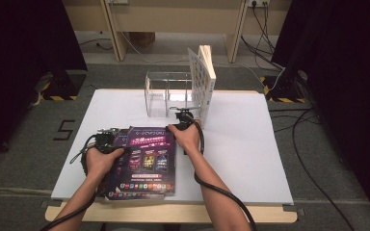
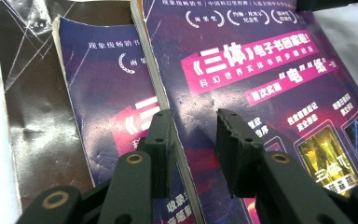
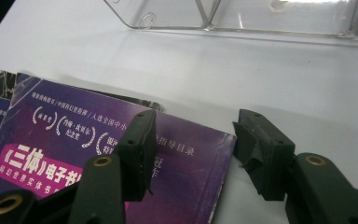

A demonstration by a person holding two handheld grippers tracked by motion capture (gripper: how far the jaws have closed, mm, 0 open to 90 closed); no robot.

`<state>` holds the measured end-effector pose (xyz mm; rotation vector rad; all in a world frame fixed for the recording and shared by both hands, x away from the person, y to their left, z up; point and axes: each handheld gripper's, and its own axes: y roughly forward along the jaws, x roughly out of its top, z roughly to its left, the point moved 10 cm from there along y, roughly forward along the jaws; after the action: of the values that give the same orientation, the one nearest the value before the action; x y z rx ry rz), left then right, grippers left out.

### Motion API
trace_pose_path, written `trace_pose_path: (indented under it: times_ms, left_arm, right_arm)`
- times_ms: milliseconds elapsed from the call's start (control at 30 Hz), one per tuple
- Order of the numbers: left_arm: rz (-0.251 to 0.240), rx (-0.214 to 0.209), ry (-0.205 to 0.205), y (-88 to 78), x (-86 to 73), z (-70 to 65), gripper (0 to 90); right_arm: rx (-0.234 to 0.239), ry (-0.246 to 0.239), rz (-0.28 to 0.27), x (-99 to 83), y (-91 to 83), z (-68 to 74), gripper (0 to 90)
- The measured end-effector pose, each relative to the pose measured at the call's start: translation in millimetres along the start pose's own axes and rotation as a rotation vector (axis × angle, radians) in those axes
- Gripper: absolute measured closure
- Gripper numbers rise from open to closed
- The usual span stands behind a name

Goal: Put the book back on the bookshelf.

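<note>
**Two grippers set at the edges of a stack of purple books**

A stack of purple books is laid flat on the white table, towards its near left part. The top book is shown with a purple cover and white and pink print; a second book of the same cover is seen under it, pushed out to the left, with a dark sheet beneath.

The left gripper is held at the far left corner of the stack. In the left gripper view its jaws are parted, and the left edge of the top book is seen running between them; one jaw is set over the lower book and the other over the top cover. No pad is seen pressing on anything.

The right gripper is held at the far right corner of the stack. In the right gripper view its jaws are spread wide, one above the cover and the other just beyond the right edge of the book, over the bare table. Nothing is clamped.

A clear acrylic rack is placed farther back, and an upright book is leaned at its right side.
</note>
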<state>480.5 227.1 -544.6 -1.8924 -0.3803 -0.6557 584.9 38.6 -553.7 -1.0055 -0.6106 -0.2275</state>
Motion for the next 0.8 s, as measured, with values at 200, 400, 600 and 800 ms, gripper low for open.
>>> trace_pose_path:
  times_ms: [200, 400, 600, 800]
  left_arm:
    - [-0.003, 0.011, -0.005, 0.3, 0.0, -0.1, 66.7]
    - [0.005, 0.007, -0.007, 0.3, 0.2, -0.1, 67.0]
    - [0.006, 0.007, -0.007, 0.2, 0.0, -0.5, 67.0]
    - [0.005, 0.011, -0.006, 0.3, 0.1, -0.6, 66.9]
  right_arm:
    - [0.023, 0.036, 0.007, -4.4, -4.1, -0.1, 50.6]
    - [0.04, 0.075, 0.006, -6.0, -5.7, 0.0, 51.0]
    - [0.056, 0.104, 0.003, -8.0, -7.2, -0.6, 53.0]
    - [0.075, 0.126, 0.018, -11.4, -9.7, 0.8, 54.3]
